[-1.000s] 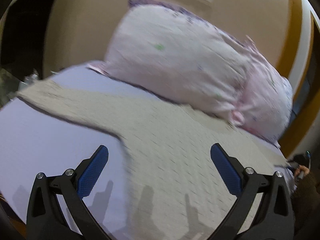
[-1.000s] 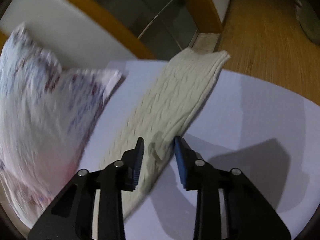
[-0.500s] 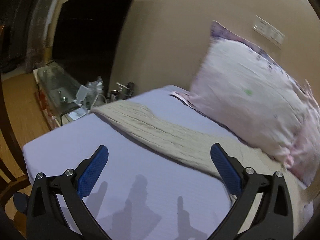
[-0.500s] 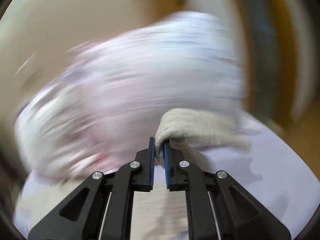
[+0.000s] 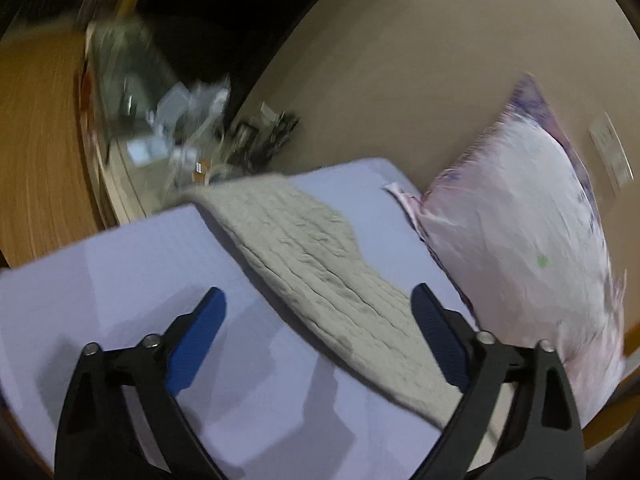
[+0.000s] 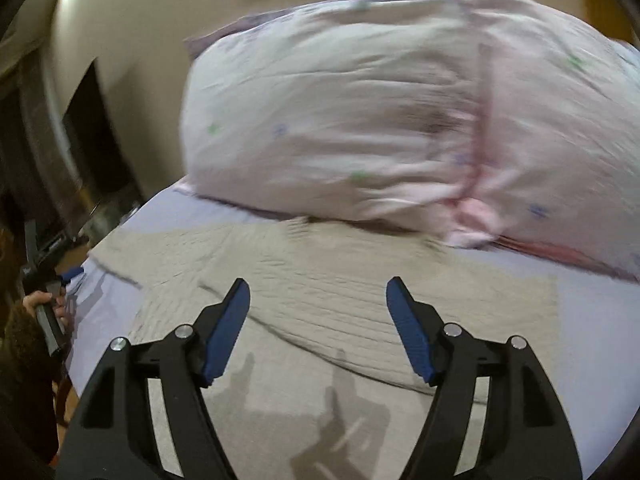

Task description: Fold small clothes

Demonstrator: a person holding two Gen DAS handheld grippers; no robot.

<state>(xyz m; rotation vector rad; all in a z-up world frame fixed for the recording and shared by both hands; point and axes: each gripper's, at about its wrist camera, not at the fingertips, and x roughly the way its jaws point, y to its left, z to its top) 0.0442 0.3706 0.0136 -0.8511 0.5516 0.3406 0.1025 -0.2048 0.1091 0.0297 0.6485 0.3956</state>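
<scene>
On the lavender bed (image 5: 120,264), your left hand-held gripper (image 5: 320,336) hangs wide and empty — the knit sleeve (image 5: 304,248) runs away from between its fingers toward the far edge. Your right hand-held gripper (image 6: 318,328), also wide (nothing held), hovers over the knit garment's body (image 6: 340,292), near the pillow (image 6: 400,100).

Left claw (image 5: 318,312): jaws spread wide, blue pads (image 5: 196,340) well apart, nothing between them, hovering and angled down. Right claw (image 6: 318,300): also wide open, pads (image 6: 408,330) apart, empty, hovering, pointed forward and down. Both frames are motion-blurred. In the right wrist view a hand (image 6: 44,306) shows at the left edge, wrapped around the dark handle of the other unit, with a dark fuzzy sleeve below it.
</scene>
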